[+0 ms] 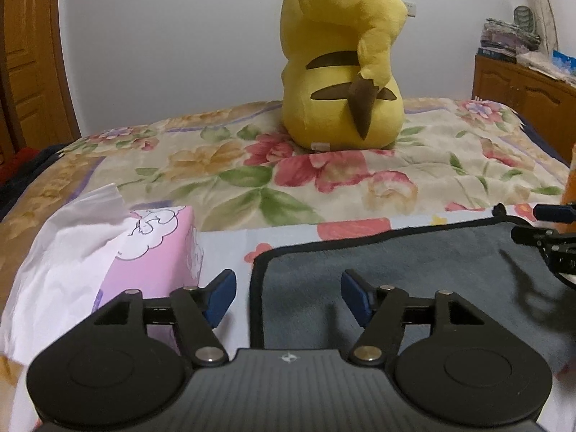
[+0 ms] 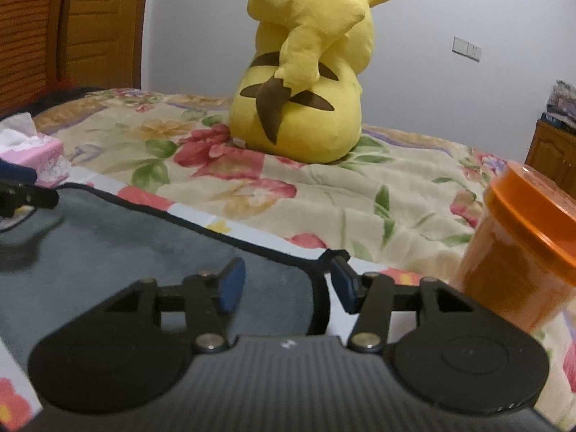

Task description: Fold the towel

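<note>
Gray towel [image 1: 396, 270] lies on floral bedspread [image 1: 324, 180] near white wall [image 1: 162, 36].

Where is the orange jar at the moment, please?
In the right wrist view the orange jar stands on the flowered bedspread at the far right, just right of the open right claw and the grey towel's corner.

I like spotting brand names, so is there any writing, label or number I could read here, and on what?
No text can be read.
Pink tissue box: cartoon line drawing only, no legible words.
Left claw: small emblem on its body, no letters.
Books on the wooden cabinet: print too blurred.
Plush toy: white tag too small.
</note>
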Demonstrator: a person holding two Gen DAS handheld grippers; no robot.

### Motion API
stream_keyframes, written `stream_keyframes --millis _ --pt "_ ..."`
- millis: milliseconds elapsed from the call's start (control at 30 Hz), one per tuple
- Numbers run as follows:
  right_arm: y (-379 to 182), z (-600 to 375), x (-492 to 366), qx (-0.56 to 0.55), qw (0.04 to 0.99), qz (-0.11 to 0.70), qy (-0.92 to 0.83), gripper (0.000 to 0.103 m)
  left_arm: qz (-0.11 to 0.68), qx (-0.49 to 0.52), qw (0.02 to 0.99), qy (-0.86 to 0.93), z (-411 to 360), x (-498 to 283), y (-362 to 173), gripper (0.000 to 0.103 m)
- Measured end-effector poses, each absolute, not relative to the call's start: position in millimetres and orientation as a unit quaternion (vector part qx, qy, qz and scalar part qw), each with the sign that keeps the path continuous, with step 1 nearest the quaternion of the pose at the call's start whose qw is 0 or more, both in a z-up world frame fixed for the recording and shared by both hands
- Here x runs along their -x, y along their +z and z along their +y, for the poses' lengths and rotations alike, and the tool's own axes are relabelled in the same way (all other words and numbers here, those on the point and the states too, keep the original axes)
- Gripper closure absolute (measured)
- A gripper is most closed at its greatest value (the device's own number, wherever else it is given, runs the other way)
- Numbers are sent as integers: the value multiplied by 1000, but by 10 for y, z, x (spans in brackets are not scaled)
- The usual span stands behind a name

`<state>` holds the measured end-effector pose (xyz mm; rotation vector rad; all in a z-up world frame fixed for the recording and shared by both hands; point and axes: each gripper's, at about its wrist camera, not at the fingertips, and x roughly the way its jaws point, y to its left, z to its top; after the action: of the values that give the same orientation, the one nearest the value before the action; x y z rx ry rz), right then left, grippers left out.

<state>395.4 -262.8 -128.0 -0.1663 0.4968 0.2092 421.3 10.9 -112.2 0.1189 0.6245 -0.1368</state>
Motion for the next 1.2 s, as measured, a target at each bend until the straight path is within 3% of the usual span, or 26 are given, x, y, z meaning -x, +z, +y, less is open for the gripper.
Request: stream_keyframes --millis 167,367,567,1200 --pt "-1079 -2638 -3761 51 963 243 109 48 308 -61 946 -83 56 -3955 -947 18" --pt "-782 -2609 -3416 24 966 229 116 21 314 -50 944 -93 -2 -3631 -700 11" --pt "-611 -2586 -3108 21 966 227 118 15 303 -43 948 -89 -57 -3356 -468 4" --pt "-323 -2799 -2486 -2 972 225 71 6 293 -59 950 -93 -121 -2601 -9 2"
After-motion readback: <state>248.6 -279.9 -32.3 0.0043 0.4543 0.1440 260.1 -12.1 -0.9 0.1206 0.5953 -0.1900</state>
